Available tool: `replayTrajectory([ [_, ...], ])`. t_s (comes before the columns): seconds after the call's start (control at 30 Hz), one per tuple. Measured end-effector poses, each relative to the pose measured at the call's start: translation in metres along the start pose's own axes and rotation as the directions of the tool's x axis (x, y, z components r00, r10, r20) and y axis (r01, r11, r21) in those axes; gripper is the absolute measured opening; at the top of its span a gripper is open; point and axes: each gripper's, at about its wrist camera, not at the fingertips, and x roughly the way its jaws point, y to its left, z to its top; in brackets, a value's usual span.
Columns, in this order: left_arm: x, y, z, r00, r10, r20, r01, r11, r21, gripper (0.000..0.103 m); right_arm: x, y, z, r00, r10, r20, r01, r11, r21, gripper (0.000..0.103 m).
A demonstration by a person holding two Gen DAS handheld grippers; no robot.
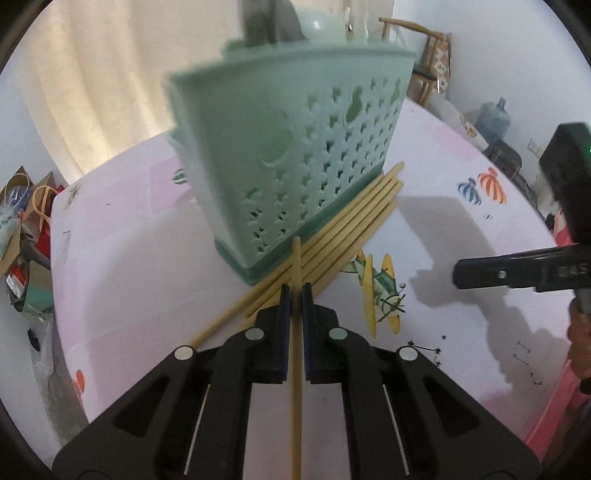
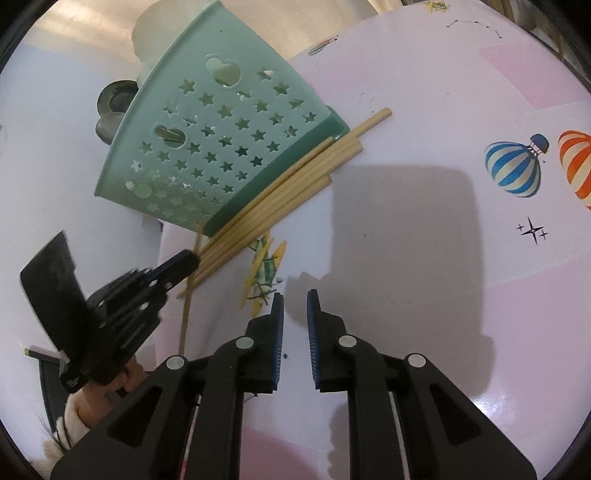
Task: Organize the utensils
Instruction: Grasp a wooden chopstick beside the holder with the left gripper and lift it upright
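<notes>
A green plastic utensil holder with star cut-outs stands on the table, also seen as the holder in the right wrist view. Several bamboo chopsticks lie along its base, the same chopsticks showing in the right wrist view. My left gripper is shut on one chopstick, which runs between the pads toward the camera. The right gripper hovers over bare tablecloth, open by a narrow gap with nothing in it. It shows as the right gripper at the left view's right edge.
The table carries a pink cloth printed with balloons and a small plane. Utensils and a pale green bowl stand inside the holder. Paper bags sit on the floor left, a wooden chair and a water jug lie beyond the table.
</notes>
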Motion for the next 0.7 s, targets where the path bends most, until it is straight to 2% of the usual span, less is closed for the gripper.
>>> replayTrajectory([
  [0.23,-0.061,0.026,-0.007,0.99,0.047,0.133,-0.032,0.993,-0.109,0.004,-0.005,0.013,0.006,1.0,0.02,0.012,-0.02,1.0,-0.005,0.014],
  [0.37,-0.099,0.052,-0.014,0.972,0.08,0.221,-0.023,0.969,-0.246,0.004,-0.01,0.02,0.005,1.0,0.011,0.015,-0.011,1.0,-0.029,0.014],
  [0.47,-0.129,0.079,-0.024,0.945,0.107,0.309,0.018,0.927,-0.375,0.004,-0.01,0.026,0.002,1.0,0.009,0.018,-0.008,0.999,-0.037,0.014],
  [0.53,-0.149,0.092,-0.031,0.92,0.126,0.372,0.052,0.899,-0.435,0.004,-0.009,0.029,0.0,1.0,0.004,0.021,-0.003,0.999,-0.049,0.014],
  [0.63,-0.167,0.096,-0.038,0.889,0.184,0.419,0.033,0.887,-0.46,0.004,-0.006,0.033,-0.002,1.0,-0.002,0.019,0.003,0.998,-0.057,0.014],
  [0.7,-0.175,0.096,-0.042,0.872,0.175,0.457,0.062,0.887,-0.458,0.004,-0.003,0.038,-0.001,1.0,-0.004,0.018,0.005,0.998,-0.062,0.014],
])
